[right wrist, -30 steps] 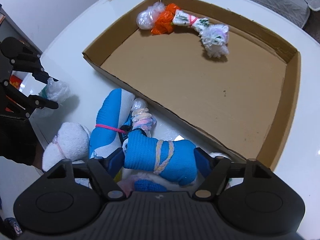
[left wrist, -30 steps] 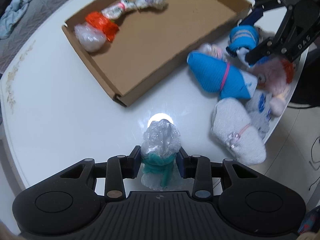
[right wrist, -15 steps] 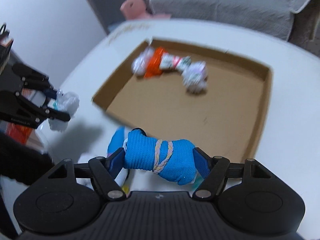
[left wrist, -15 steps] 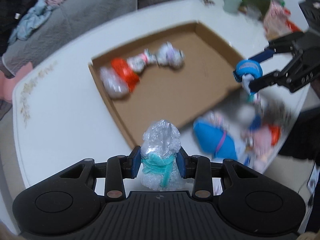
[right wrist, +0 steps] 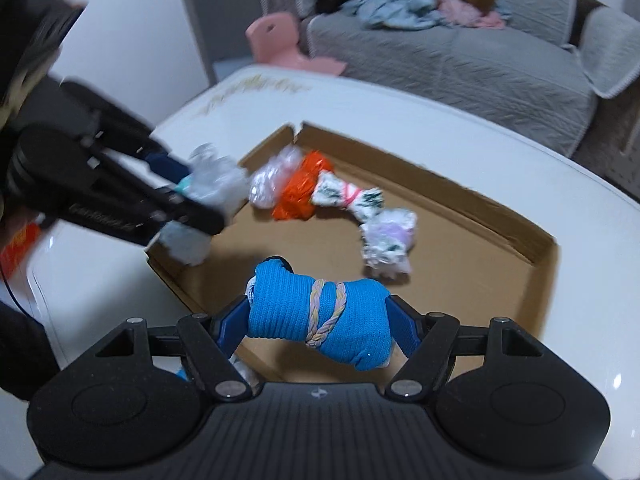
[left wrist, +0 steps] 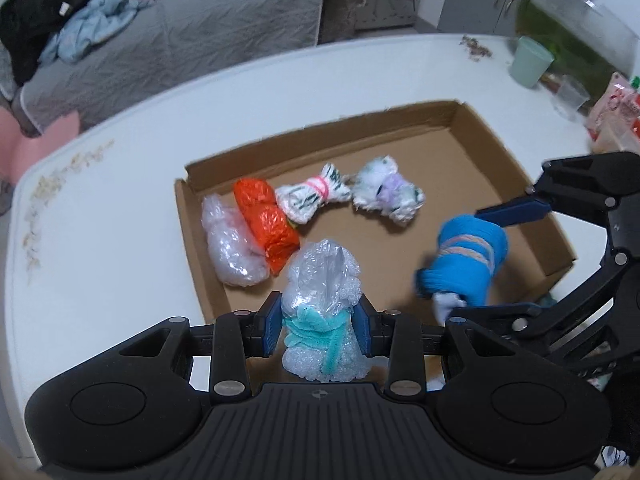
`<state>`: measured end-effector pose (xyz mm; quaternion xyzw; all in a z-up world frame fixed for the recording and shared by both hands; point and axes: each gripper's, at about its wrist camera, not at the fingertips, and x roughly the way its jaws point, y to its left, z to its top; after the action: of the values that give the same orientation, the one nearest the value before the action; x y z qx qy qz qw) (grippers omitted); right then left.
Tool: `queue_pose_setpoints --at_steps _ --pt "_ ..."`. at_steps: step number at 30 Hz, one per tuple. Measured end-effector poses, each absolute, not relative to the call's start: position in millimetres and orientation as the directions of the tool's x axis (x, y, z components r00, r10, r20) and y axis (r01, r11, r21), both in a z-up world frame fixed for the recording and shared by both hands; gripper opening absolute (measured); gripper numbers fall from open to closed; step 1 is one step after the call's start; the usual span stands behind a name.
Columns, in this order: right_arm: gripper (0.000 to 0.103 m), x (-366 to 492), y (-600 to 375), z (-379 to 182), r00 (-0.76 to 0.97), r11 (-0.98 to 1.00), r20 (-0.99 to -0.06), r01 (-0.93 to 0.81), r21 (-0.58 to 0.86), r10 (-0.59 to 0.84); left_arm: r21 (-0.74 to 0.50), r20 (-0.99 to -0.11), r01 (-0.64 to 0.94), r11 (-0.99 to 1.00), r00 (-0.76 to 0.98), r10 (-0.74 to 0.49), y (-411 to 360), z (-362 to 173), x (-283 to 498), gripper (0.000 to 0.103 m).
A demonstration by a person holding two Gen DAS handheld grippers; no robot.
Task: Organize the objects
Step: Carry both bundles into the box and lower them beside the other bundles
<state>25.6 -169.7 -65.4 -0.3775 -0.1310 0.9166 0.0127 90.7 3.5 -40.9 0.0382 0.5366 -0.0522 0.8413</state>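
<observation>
My left gripper [left wrist: 318, 330] is shut on a clear plastic bundle [left wrist: 322, 280] tied with teal string, held over the near left edge of the shallow cardboard tray [left wrist: 516, 168]. My right gripper [right wrist: 320, 320] is shut on a blue sock roll [right wrist: 320, 316] bound with pastel cord, hanging above the tray's [right wrist: 480, 208] near side. The left wrist view also shows the blue roll [left wrist: 464, 260] between the right gripper's fingers [left wrist: 516, 210]. Inside the tray lie a clear plastic bundle [left wrist: 232, 248], an orange bundle [left wrist: 266, 222], a white patterned roll [left wrist: 310, 198] and a white-purple bundle [left wrist: 386, 196].
The tray rests on a round white table [left wrist: 100, 240]. A pale green cup [left wrist: 530, 60], a clear glass [left wrist: 568, 96] and red-white packets [left wrist: 616, 116] stand at the table's far right. A grey sofa [right wrist: 460, 40] with piled clothes and a pink stool [right wrist: 284, 44] are beyond the table.
Both grippers have lifted their bundles off the table and carried them over the tray. The pile of socks beside the tray has dropped out of view.
</observation>
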Motion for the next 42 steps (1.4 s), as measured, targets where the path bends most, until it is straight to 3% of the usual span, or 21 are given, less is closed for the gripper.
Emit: queue_pose_setpoints --at_steps 11,22,37,42 --pt "0.069 -15.1 -168.5 -91.9 -0.692 -0.942 -0.709 0.129 -0.31 0.139 0.051 -0.923 0.095 0.994 0.384 0.01 19.4 -82.9 122.6 0.044" --pt "0.069 -39.8 -167.5 -91.0 -0.77 -0.903 -0.617 0.138 -0.406 0.16 0.045 -0.916 0.09 0.995 0.401 0.005 28.6 -86.3 141.0 0.045" --pt "0.07 -36.3 -176.6 -95.9 -0.797 -0.867 -0.586 0.183 -0.464 0.145 0.076 -0.923 0.091 0.993 0.383 0.036 24.6 -89.7 138.3 0.048" --pt "0.071 -37.0 -174.4 -94.8 -0.797 -0.872 -0.585 0.174 -0.457 0.148 0.095 -0.921 0.084 0.992 0.386 0.056 23.9 -89.2 136.8 0.057"
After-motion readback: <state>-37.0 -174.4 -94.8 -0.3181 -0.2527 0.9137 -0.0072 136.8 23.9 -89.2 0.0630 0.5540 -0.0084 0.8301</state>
